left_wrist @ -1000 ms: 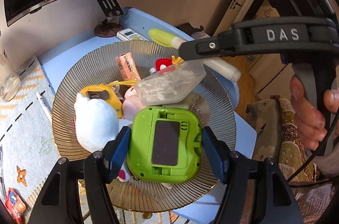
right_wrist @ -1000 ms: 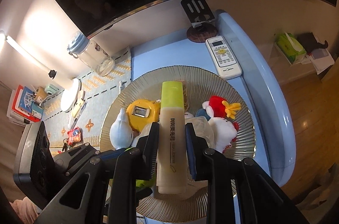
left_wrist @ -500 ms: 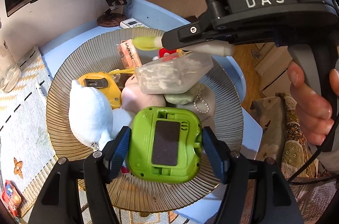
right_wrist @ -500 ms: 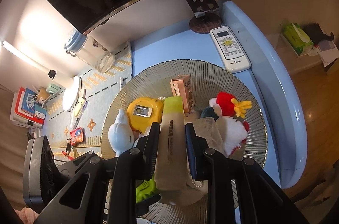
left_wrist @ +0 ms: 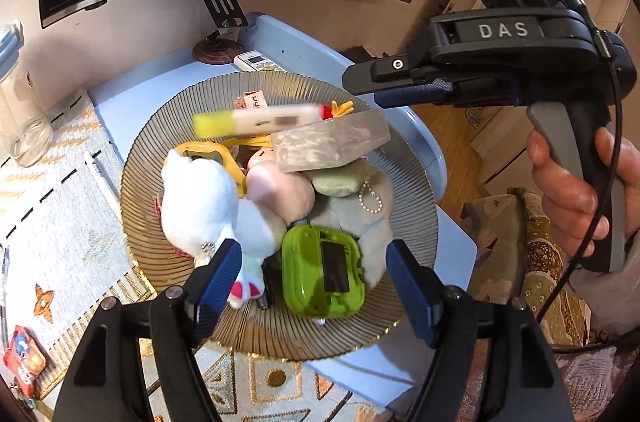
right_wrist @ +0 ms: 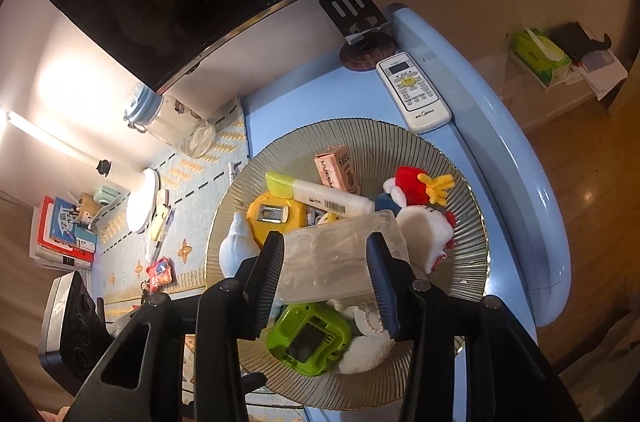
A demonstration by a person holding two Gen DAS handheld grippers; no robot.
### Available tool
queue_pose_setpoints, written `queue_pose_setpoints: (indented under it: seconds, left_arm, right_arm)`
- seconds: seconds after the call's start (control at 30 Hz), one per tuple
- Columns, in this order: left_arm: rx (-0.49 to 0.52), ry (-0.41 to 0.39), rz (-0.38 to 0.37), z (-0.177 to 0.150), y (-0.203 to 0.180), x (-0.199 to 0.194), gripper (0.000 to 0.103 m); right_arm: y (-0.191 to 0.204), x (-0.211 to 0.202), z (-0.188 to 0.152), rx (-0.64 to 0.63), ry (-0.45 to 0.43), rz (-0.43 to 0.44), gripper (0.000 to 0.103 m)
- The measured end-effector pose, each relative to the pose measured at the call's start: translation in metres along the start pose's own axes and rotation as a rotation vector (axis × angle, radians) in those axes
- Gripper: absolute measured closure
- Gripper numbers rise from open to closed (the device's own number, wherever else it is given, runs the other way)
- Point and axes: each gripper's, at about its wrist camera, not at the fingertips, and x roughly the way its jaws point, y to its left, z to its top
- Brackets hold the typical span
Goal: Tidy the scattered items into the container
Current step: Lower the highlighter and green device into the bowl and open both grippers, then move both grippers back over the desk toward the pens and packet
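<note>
On the left, the left tongs [left_wrist: 314, 286] stand spread and have just widened further, the green gadget [left_wrist: 322, 272] lying loose below them in the ribbed dish [left_wrist: 140, 182]. To the right, the right tongs [right_wrist: 326, 264] have just been opening and pinch nothing; the highlighter [right_wrist: 316, 196] is out of them on the pile, long axis running crosswise, yellow cap toward the left. This looks like the release step; next likely calls for backing off and fetching the pen [left_wrist: 102, 182] on the table [right_wrist: 288, 106]
</note>
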Motion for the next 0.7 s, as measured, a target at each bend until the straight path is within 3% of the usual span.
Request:
queue_pose_setpoints:
  seconds: [0.33, 0.4, 0.7]
  left_arm:
    - [0.005, 0.006, 0.036, -0.031, 0.027, -0.039, 0.031]
    - [-0.013, 0.008, 0.051, -0.039, 0.040, -0.049, 0.031]
    - [-0.159, -0.002, 0.122, -0.087, 0.115, -0.094, 0.031]
  right_arm:
    - [0.062, 0.006, -0.016, -0.051, -0.015, 0.026, 0.056]
    - [0.078, 0.014, -0.021, -0.064, -0.007, 0.030, 0.051]
    - [0.152, 0.050, -0.048, -0.132, 0.058, 0.059, 0.051]
